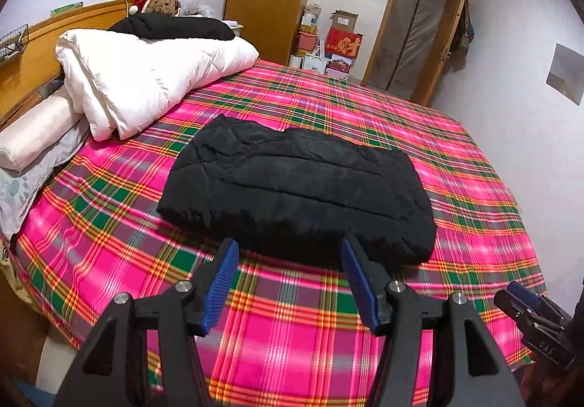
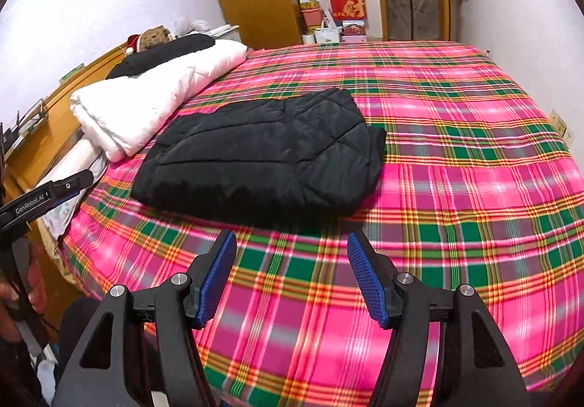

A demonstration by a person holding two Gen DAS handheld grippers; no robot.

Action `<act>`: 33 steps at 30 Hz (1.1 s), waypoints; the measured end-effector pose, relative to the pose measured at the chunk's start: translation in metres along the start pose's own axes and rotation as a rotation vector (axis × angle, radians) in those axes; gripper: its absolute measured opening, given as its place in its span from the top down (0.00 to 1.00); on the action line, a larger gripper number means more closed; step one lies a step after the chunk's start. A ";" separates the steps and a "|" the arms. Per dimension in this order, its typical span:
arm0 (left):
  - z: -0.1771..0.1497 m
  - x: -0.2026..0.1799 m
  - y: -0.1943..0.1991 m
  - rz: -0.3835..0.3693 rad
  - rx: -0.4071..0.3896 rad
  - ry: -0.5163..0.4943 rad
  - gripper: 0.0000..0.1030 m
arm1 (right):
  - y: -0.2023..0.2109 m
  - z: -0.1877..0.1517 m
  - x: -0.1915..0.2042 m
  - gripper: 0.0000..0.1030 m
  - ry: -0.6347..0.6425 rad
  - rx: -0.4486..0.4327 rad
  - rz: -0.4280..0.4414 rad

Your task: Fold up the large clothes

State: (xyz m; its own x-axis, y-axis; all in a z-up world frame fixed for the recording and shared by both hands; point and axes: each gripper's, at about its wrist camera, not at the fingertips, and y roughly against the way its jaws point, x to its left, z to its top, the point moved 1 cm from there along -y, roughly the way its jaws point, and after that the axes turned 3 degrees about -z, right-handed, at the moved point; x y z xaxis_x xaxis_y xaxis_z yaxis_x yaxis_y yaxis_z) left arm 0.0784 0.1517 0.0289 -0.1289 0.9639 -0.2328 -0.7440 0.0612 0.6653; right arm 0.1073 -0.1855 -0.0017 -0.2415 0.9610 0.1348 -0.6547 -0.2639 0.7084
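Where folded black quilted jacket [image 1: 295, 188] lies mid-bed on plaid sheet [image 1: 419, 137], near edge facing both tongs. Bare sheet all around; white duvet [image 1: 146, 75] left. Left gripper [image 1: 290, 257] and right gripper [image 2: 292, 250] agape, empty, clear.

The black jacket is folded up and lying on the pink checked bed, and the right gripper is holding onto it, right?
Not quite. The black jacket is folded and lying on the pink checked bed, but the right gripper isn't holding it. The right wrist view shows its blue pads apart with only the bedcover between them, clear of the jacket.
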 end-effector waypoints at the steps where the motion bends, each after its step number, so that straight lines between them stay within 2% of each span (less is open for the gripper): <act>1: -0.003 -0.002 0.004 0.003 0.000 -0.003 0.41 | 0.005 -0.004 0.004 0.38 0.008 -0.005 -0.001; 7: -0.024 -0.012 0.021 0.022 0.007 -0.042 0.41 | 0.018 -0.016 0.016 0.34 0.045 -0.021 -0.020; 13: -0.038 -0.017 0.017 0.064 0.035 -0.091 0.41 | 0.015 -0.019 0.024 0.34 0.066 -0.002 -0.019; 33: -0.046 -0.016 0.023 0.028 0.037 -0.064 0.41 | 0.016 -0.022 0.039 0.34 0.099 0.008 -0.014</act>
State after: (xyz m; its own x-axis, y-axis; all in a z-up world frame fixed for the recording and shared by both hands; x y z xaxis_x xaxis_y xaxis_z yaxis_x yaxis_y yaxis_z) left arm 0.0338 0.1263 0.0153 -0.1062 0.9800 -0.1685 -0.7159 0.0423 0.6970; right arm 0.0713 -0.1543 -0.0002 -0.3025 0.9515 0.0560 -0.6526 -0.2495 0.7154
